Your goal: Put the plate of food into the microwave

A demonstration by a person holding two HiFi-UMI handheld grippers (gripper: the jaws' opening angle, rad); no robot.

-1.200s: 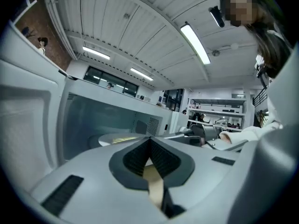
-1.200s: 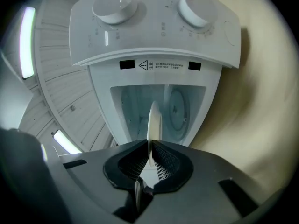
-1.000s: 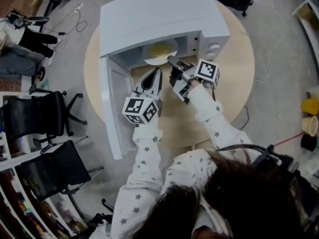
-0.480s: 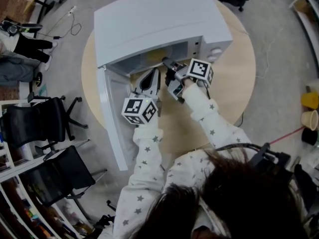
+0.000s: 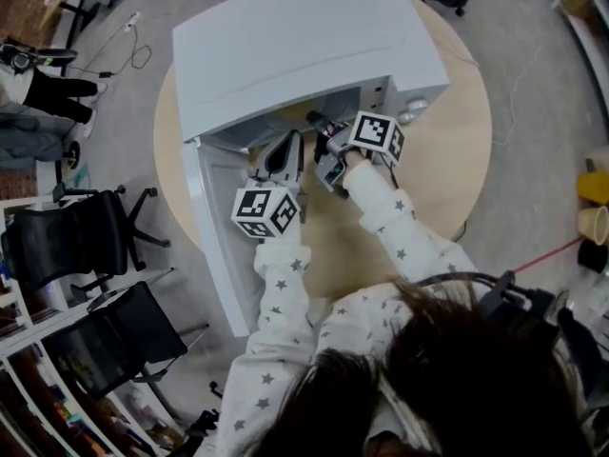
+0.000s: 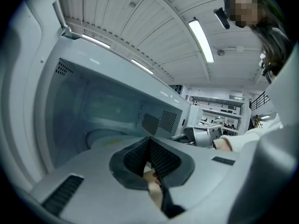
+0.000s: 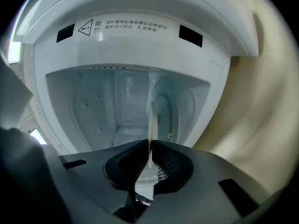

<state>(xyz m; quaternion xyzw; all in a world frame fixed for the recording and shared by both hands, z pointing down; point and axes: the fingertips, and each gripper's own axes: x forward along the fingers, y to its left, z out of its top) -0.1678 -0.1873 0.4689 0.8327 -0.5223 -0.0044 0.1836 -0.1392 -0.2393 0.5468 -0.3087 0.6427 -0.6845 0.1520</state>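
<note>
**Nearly in: plate inside the microwave, held by one edge only**

Inside the microwave, which stands toward the far edge of the round tabletop, the plate is well into the cavity. It shows edge-on in the right gripper view, its rim pinched between the jaws of the right claw. From the head view that claw reaches under the microwave's roof. The left claw hovers at the cavity mouth near the open door, which swings toward the tabletop's left edge. Its jaws are pressed together with nothing held. In the left gripper view the plate, with a trace of yellow food, lies low in the cavity. Whether it already rests on the cavity floor cannot be told.

The likely trouble comes from that one-sided hold. With only the rim pinched, the far side of the plate could dip, so the food slides or the plate twists out of the jaws. Letting go before the plate is fully supported would drop it, and pushing further could knock its far edge against the back wall. Pulling the claw out carelessly could drag the plate back toward the opening.

A second ago the plate and its yellow food lay in plain sight at the cavity mouth. Now the right claw has gone deeper and the roof hides almost all of the plate from above. The left claw has barely shifted.
</note>
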